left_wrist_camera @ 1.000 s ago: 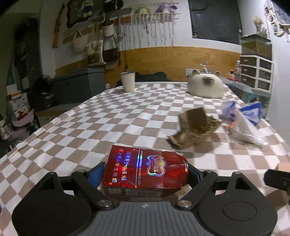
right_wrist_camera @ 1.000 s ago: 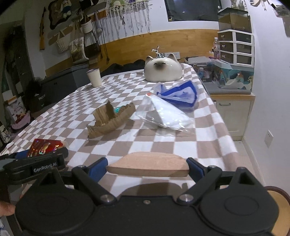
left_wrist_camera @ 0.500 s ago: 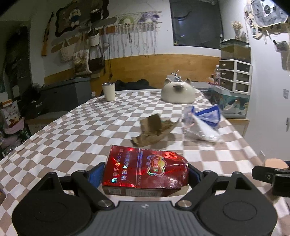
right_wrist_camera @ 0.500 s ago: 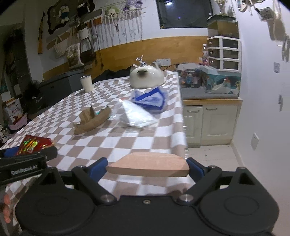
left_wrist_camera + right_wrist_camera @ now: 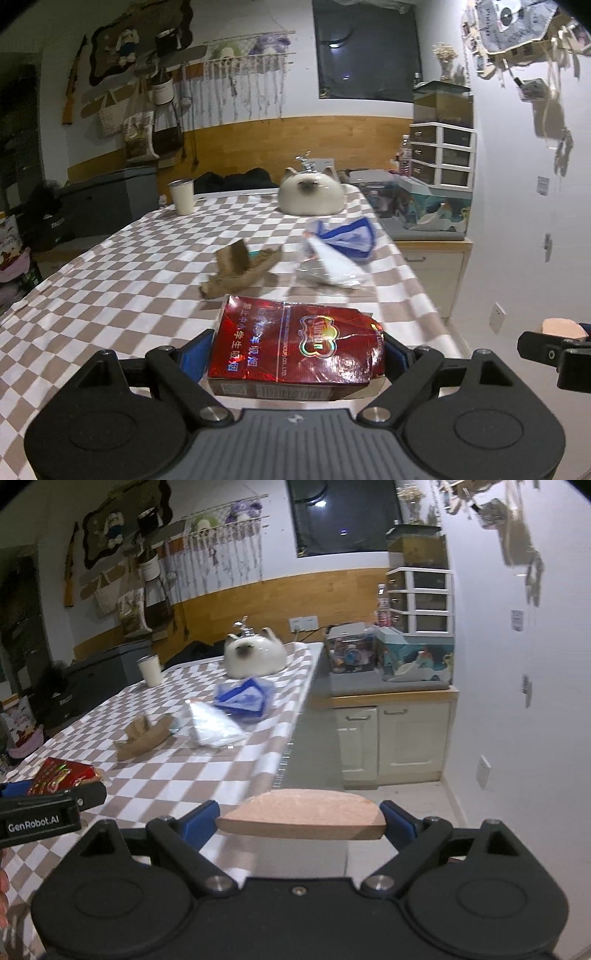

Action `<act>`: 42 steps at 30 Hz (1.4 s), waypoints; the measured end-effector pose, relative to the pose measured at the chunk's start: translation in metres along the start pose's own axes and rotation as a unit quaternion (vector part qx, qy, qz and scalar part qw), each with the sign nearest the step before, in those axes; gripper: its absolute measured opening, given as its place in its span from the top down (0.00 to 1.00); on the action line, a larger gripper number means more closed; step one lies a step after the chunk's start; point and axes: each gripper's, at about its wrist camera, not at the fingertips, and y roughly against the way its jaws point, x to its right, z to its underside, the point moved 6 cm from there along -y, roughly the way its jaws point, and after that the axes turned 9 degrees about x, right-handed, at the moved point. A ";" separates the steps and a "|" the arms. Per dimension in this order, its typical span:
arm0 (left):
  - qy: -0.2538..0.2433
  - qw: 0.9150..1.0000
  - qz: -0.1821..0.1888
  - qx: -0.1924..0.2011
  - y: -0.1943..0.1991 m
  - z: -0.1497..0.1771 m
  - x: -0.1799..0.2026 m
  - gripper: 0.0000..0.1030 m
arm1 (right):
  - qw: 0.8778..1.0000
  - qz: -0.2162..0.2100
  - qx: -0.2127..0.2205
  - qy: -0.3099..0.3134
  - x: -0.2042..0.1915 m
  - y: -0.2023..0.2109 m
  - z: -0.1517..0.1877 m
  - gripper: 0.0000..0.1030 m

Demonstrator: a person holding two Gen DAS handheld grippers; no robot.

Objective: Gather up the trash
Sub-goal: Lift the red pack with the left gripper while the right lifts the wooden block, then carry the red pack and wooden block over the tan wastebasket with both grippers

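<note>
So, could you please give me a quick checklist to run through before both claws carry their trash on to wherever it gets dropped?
1. Left claw grips the red packet on both sides: ok.
2. Right claw grips the flat tan wooden piece at both ends: ok.
3. The two claws are apart, not touching: ok.
4. Drop-off bin located: cannot tell, none is in either view.
5. Table cleared of trash: not ok; the torn brown cardboard and the clear plastic wrapper lie on the checked tablecloth.
6. Path to the floor on the right side free: ok, as far as visible.
</note>
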 end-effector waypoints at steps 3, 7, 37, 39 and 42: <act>-0.003 1.000 0.013 0.003 0.004 -0.001 0.022 0.14 | 1.000 0.009 0.003 -0.005 0.020 0.008 0.001 0.09; -0.009 0.999 0.033 0.004 0.009 0.000 0.052 0.14 | 1.000 0.021 0.005 -0.010 0.047 0.019 0.003 0.09; -0.032 0.978 0.167 -0.119 -0.041 0.109 0.242 0.14 | 0.989 0.112 -0.075 -0.068 0.226 0.025 0.089 0.09; -0.032 0.974 0.176 -0.138 -0.051 0.124 0.253 0.14 | 0.986 0.116 -0.087 -0.077 0.233 0.020 0.099 0.09; -0.034 0.967 0.187 -0.168 -0.067 0.144 0.265 0.14 | 0.983 0.118 -0.106 -0.096 0.244 0.013 0.114 0.09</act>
